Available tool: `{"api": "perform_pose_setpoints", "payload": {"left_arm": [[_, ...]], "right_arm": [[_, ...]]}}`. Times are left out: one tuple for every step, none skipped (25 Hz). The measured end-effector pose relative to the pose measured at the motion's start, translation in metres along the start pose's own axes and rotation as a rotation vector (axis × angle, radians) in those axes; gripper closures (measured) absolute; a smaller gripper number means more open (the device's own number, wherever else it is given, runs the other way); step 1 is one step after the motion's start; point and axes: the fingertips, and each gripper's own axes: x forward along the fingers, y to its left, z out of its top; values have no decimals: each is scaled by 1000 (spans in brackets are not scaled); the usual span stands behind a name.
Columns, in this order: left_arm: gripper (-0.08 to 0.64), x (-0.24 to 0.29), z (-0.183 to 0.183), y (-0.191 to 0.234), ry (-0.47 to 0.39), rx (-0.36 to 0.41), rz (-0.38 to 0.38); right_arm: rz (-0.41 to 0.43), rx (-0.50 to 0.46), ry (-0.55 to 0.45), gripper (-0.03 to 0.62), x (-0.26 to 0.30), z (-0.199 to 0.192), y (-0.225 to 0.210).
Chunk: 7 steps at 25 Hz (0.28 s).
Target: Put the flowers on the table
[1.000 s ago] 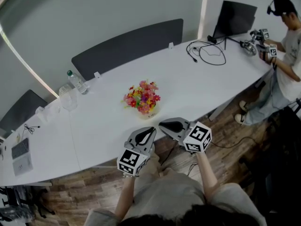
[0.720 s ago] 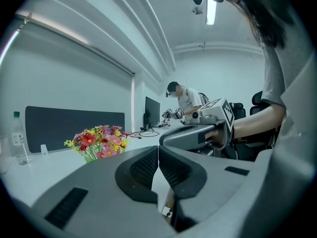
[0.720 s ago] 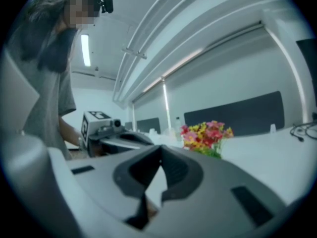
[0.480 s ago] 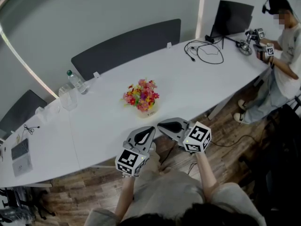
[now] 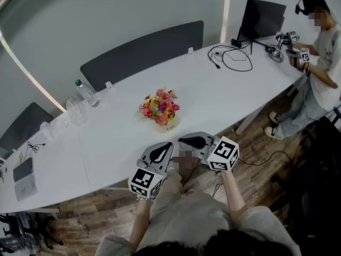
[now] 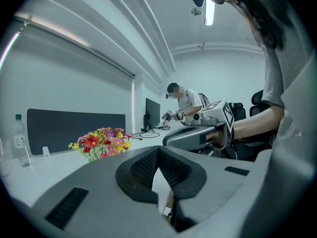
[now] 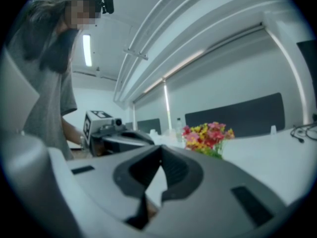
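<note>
A bunch of colourful flowers [image 5: 160, 109] in a small pale pot stands on the long white table [image 5: 122, 137], near its front edge. The flowers also show in the left gripper view [image 6: 101, 143] and the right gripper view [image 7: 208, 138]. My left gripper [image 5: 166, 147] is shut and empty, held off the table's front edge, below and in front of the flowers. My right gripper [image 5: 184, 141] is shut and empty too, right beside the left one. Neither touches the flowers.
A water bottle [image 5: 85, 92] and clear cups [image 5: 77, 112] stand at the table's left. Black cables [image 5: 234, 57] and a monitor [image 5: 264, 20] are at the far right, where another person [image 5: 319, 57] handles grippers. Dark chairs [image 5: 144, 49] stand behind the table. Wooden floor lies below.
Both grippers have drawn slightly back toward me and down from the table edge. The flowers have not moved.
</note>
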Motion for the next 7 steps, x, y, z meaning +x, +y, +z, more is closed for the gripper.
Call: {"api": "perform_pose_setpoints", "payload": {"left_arm": [[543,0,0,0,1,-2,-2],[543,-1,-1,0,1,-4,-5],[543,-1,-1,0,3,-8,-7],[543,-2,-2,0,4,-11,-9],[543,-2,-2,1,6,-14,-10],[543,-3,-3,1,9,-16,-11],[543,-4,-4,1,11,-18,-12]], "right_arm": [[-1,1,0,568,0,0,0],[-2,4,-2,568,0,1,0],[-1,8,-6,569,1,1,0],[0,13,-13,568,1,3,1],[1,16,-19,569,2,4,1],[2,19,-25,568,2,5,1],[4,22,-31,569,3,6,1]]}}
